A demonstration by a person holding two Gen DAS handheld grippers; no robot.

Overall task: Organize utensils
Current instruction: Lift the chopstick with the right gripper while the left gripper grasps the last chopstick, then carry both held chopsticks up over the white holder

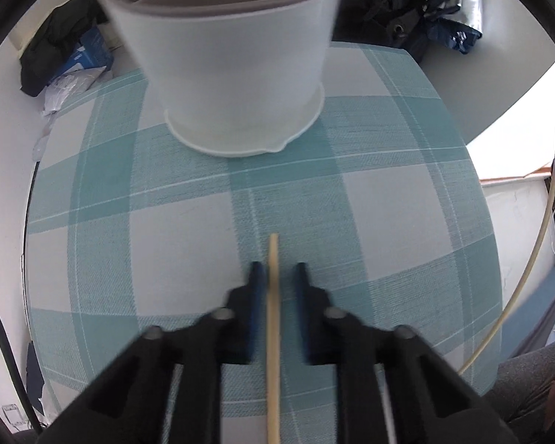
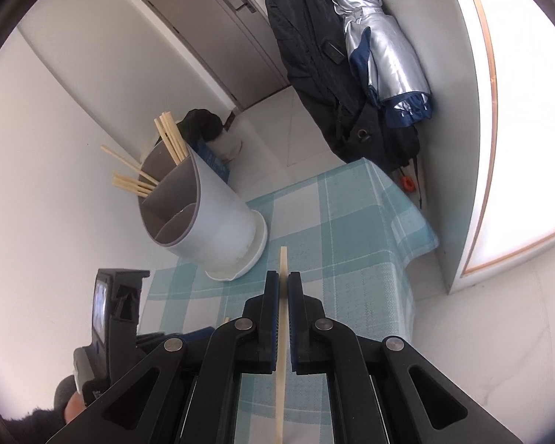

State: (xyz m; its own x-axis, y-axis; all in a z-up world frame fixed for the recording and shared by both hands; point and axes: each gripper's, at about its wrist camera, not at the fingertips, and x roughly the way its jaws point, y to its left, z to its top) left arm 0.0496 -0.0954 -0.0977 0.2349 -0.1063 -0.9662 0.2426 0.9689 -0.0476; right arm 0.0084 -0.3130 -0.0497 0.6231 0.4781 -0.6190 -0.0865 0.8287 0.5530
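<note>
Holder (image 2: 207, 214): one, white with grey lining, upright on the checked cloth (image 2: 344, 222) covering the worktop; interior split into compartments, three visible from the right view.

Chopsticks in holder (image 2: 170, 138): about seven, pale wood, leaning out of the far compartments in three bunches; exact count uncertain.

Left tool (image 1: 276, 272): one; jaws part-open, a single chopstick (image 1: 273, 333) lying between them, against the left pad with a gap on the right. Firm grip cannot be told. It sits low over the cloth, just before the holder.

Right tool (image 2: 283, 281): one; jaws narrow, clamped on a single chopstick (image 2: 282, 333), tip projecting toward the holder base.

Background: one door (image 2: 218, 26), dark coat (image 2: 314, 55), silver umbrella (image 2: 381, 44).
</note>
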